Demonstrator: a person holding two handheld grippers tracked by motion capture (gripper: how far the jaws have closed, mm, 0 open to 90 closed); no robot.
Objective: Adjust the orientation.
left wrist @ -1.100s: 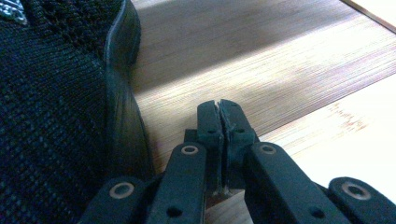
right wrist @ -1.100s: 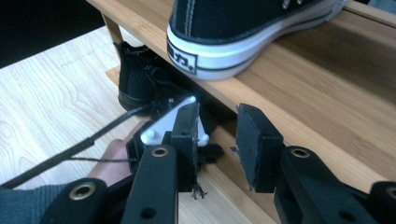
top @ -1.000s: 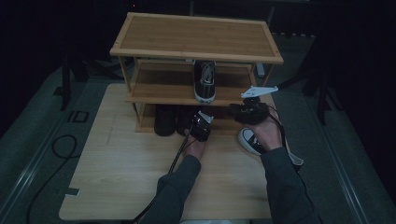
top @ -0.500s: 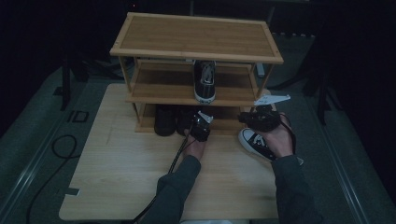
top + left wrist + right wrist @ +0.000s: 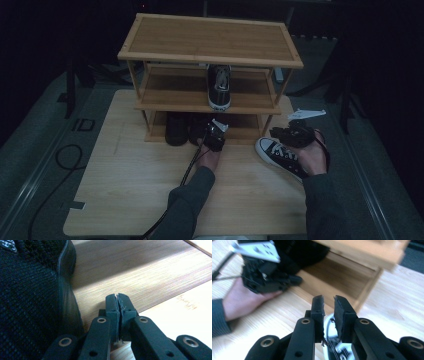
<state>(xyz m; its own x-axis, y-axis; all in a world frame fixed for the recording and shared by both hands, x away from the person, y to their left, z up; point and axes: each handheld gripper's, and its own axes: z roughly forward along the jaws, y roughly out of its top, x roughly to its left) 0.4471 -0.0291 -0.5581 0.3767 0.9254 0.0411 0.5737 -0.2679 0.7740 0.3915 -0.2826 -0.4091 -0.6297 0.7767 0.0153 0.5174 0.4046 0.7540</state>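
Sneaker point(image 5: 281, 156) beside rack's point(image 5: 210, 41) right post

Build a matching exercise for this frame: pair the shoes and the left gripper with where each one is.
Things:
1. black-and-white sneaker
2. low-top sneaker
3. black shoes
4. left gripper

Places:
A. bottom shelf of the rack
B. middle shelf, toe toward the camera
C. on the table, right of the rack, below the right gripper
D. in front of the bottom shelf, jaws shut

Pairs: 1-B, 2-C, 3-A, 4-D
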